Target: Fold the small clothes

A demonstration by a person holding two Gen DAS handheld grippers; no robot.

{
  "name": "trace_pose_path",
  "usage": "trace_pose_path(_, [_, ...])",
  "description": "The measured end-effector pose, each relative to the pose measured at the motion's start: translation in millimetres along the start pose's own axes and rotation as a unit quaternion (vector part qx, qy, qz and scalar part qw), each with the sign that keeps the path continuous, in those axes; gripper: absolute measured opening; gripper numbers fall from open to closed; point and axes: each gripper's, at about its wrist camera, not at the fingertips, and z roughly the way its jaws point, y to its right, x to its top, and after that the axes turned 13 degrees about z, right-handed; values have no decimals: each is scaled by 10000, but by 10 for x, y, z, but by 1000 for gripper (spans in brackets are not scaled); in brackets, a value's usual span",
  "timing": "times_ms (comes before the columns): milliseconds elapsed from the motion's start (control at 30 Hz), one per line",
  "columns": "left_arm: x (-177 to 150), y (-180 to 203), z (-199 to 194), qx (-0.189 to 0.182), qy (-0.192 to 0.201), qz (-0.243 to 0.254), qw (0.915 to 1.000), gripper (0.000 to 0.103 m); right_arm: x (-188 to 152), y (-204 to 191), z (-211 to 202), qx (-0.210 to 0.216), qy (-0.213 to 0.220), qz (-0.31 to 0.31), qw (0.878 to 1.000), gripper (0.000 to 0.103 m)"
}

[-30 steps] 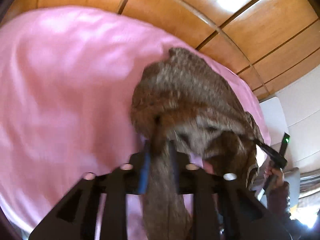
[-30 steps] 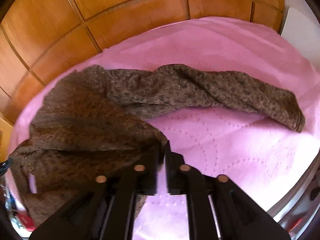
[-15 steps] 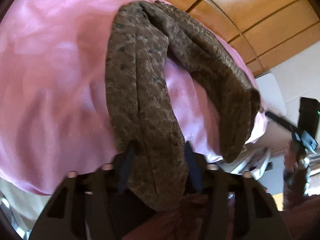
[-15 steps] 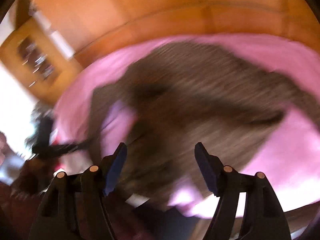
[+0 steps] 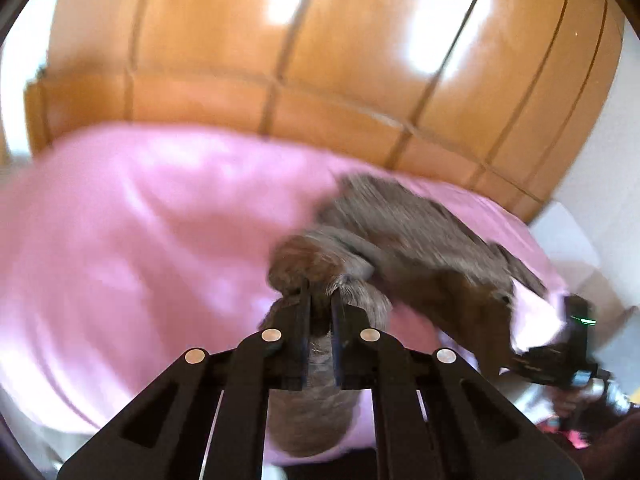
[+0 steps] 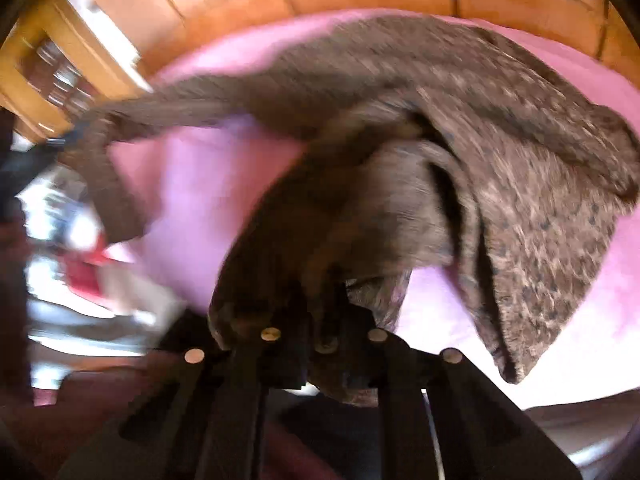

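Your left gripper [image 5: 320, 300] was clamped nearly shut on a bunch of the brown knit garment [image 6: 500, 152], and your right gripper [image 6: 320, 312] pinched another part. It sagged limp and light above the pink sheet [image 5: 140, 220]; better to have gripped hems or corners.

My left gripper [image 5: 320, 304] is matte black, with four round silver screws; my right gripper [image 6: 324, 312] matches, showing a green light at three o'clock.
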Motion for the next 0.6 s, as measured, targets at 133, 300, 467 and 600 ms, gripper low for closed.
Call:
trace_pose_path(133, [194, -238, -114, 950, -72, 405, 9946, 7, -167, -267, -193, 1565, -448, -339, 9861, 8])
trace_pose_path(300, [-14, -805, 220, 1460, -972, -36, 9845, 7, -458, -276, 151, 1168, -1251, -1051, 9796, 82])
trace_pose_path(467, [-273, -1190, 209, 1684, -1255, -674, 9754, 11, -280, 97, -154, 581, -1394, -1026, 9832, 83])
trace_pose_path(600, [-296, -1442, 33, 1555, -892, -1250, 9758, 47, 344, 359, -546, -122, -583, -1178, 9913, 84])
